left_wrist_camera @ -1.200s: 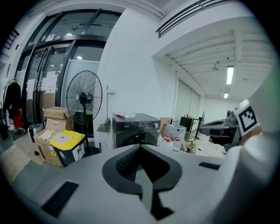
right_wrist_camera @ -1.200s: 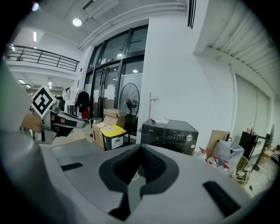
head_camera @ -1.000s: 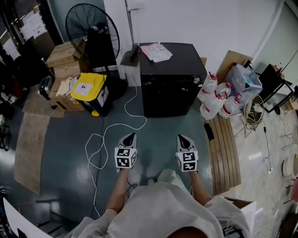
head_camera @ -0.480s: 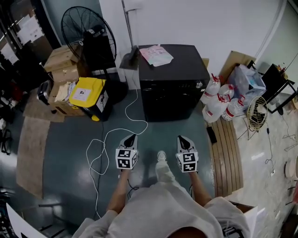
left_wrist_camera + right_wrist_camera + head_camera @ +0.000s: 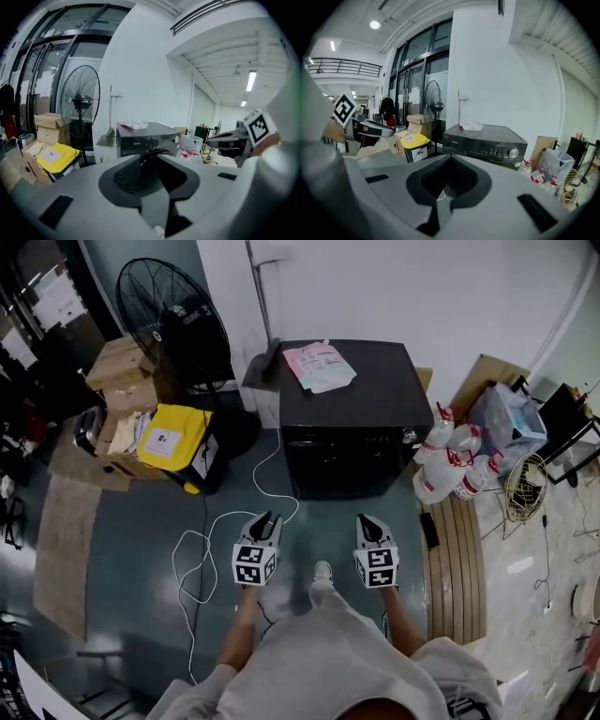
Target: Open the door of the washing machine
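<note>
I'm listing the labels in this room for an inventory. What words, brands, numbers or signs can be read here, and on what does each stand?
No text can be read with certainty.
On the washing machine: a pale brand mark and panel print on its front, too blurred to read.
On the yellow bin: a white label, too small to read.
On the pink sheet lying on the machine: print too small to read.
On the white sheets at far left: too blurred to read.

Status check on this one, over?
Left gripper empty, jaws just opening a crack; right gripper shut, empty. Washing machine ahead, untouched. Pinkish bundle lies on its top; white cable loops on floor beside left gripper.
</note>
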`<state>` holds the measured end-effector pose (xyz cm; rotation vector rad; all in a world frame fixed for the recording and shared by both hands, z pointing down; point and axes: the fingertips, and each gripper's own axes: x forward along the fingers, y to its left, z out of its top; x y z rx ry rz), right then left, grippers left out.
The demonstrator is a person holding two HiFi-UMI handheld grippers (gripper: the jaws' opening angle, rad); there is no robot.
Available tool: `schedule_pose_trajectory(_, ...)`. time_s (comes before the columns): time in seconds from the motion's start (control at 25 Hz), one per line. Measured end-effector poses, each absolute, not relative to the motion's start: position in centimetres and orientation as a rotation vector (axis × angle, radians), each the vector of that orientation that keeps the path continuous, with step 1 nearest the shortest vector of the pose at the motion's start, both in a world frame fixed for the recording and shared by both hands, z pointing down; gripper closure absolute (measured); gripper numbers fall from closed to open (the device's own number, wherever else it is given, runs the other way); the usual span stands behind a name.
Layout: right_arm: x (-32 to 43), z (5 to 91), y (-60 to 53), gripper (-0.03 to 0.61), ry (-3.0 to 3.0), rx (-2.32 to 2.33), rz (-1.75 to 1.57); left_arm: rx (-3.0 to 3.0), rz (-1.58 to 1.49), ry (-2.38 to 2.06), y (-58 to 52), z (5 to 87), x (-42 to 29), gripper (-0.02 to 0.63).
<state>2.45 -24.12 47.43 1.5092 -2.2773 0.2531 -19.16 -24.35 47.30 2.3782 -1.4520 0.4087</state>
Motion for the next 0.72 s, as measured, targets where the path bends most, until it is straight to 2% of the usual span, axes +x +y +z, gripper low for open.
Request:
schedule_pose_trajectory(0.16,2.7,47.6,-29.2,0.580,-2.289,1.484,0.257,2.386,0.404,-1.422,-28.7,47.8,-18.0,0.374)
schedule_pose_trajectory(0.28,3.0,47.8,-32.9,0.580,-2.298,1.461,0.265,2.376,0.419,-1.465,-32.2,48.0,-17.7,0.317)
schedule_pose_trajectory(0.44,3.4,48.4,-37.2,0.580,-2.310,1.429,0.281,2.350,0.448,-1.506,-36.5,48.7,-17.5,0.291)
schedule_pose_trajectory(0.72,4.2,50.6,-42.4,0.580,-2.313,1.383,0.324,2.327,0.515,-1.501,-41.4,51.1,-16.1,0.285)
